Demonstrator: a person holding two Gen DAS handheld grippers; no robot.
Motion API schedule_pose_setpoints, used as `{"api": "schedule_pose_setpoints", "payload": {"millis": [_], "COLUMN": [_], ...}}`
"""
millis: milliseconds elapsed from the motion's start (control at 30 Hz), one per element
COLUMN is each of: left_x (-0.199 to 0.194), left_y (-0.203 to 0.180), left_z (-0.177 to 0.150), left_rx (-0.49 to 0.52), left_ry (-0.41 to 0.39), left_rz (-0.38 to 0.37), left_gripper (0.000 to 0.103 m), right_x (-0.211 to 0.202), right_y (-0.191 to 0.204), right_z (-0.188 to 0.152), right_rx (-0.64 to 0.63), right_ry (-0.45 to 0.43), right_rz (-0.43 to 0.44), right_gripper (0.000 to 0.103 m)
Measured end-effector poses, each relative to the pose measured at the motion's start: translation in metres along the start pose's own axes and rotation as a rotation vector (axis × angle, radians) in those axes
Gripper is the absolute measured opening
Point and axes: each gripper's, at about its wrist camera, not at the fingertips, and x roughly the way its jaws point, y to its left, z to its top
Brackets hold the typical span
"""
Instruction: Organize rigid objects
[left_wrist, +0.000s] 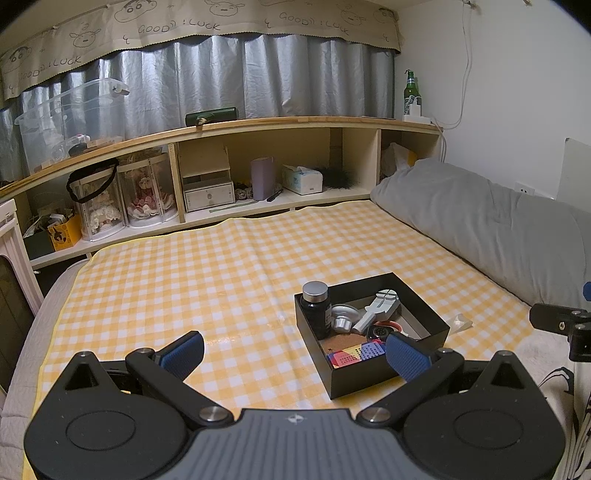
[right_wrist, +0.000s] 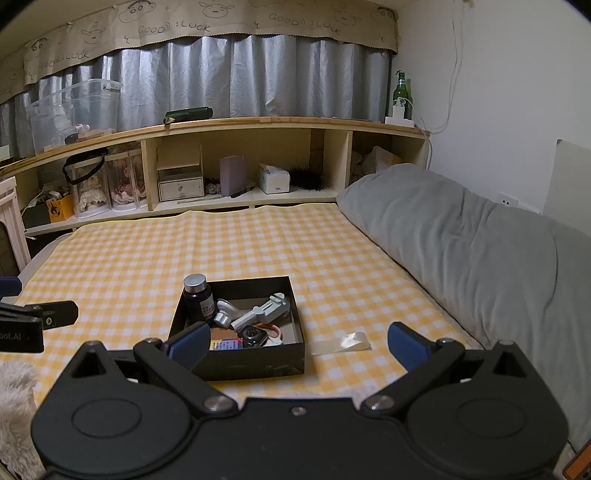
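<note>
Bed (left_wrist: 166, 277) with a yellow checked cloth fills both views; a grey quilt (right_wrist: 480, 251) lies bunched along its right side, and a wooden shelf unit (left_wrist: 258, 166) stands at its far end. Black box (right_wrist: 258, 365), open-topped, sits on the cloth toward the near edge and serves as the reference point. Left gripper (left_wrist: 295, 354) hangs just before the box's near-left corner, jaws spread wide, nothing between them; its right finger overlaps the box's near rim in the left wrist view. Right gripper (right_wrist: 299, 345) hangs at the box's near side, jaws likewise spread and empty. Inside the box: a dark bottle (left_wrist: 316, 310) with a silver cap stands upright in the far-left corner; a grey plastic tool (left_wrist: 376, 310) lies tilted right of it; a small silver knob (left_wrist: 343, 319) lies between them; a smartwatch (right_wrist: 253, 336) and a colourful card (left_wrist: 356, 354) lie toward the near wall. Clear strip of tape (right_wrist: 347, 341) lies on the cloth just right of the box.
</note>
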Motion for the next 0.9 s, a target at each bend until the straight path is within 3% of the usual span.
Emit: {"api": "schedule_pose_setpoints", "payload": {"millis": [900], "left_x": [-0.0009], "left_y": [0.0029], "left_z": [-0.0002], "left_rx": [-0.003], "left_ry": [0.002], "left_rz": [0.001], "left_gripper": [0.103], "right_x": [0.0015], "right_y": [-0.0006], "right_z": [-0.0011], "right_rx": [0.001], "right_ry": [0.004], "right_rz": [0.001], "right_gripper": [0.103]}}
